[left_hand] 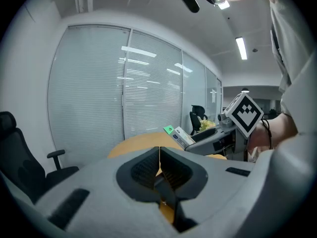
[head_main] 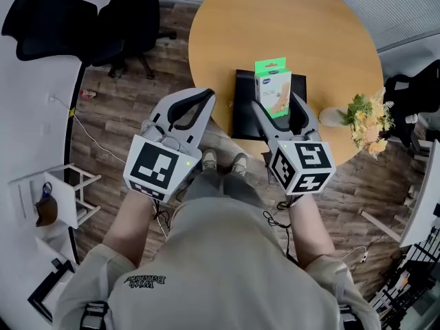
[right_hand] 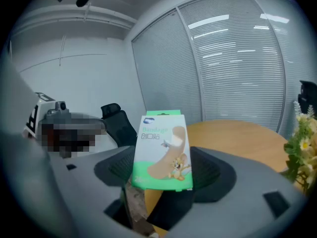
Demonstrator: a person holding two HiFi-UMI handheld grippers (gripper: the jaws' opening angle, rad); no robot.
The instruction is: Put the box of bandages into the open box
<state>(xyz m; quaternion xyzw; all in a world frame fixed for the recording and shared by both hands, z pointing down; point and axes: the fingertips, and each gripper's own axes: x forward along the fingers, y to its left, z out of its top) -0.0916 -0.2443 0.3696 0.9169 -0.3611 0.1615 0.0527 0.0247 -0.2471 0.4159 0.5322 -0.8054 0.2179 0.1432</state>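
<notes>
Claw work at the halfway mark: the right claw (head_main: 277,108) is clamped on the lower end of a green-and-white cardboard box of bandages (head_main: 273,88), holding it upright with its printed face toward the claw's own camera. The carton hangs over a black open box (head_main: 244,119) that sits at the near edge of a round wooden counter (head_main: 275,26), but it appears clear of that box and not yet inside. By the look of things the pick-up is done; what remains is to lower the carton into the black box and let go. The left claw (left_hand: 159,157), jaws pressed together with nothing between them, hangs idle short of the counter, above the wood-plank floor (head_main: 137,102). Both of the person's forearms reach forward side by side, the right stretched past the counter's rim, the marker cubes facing up toward the head camera.
</notes>
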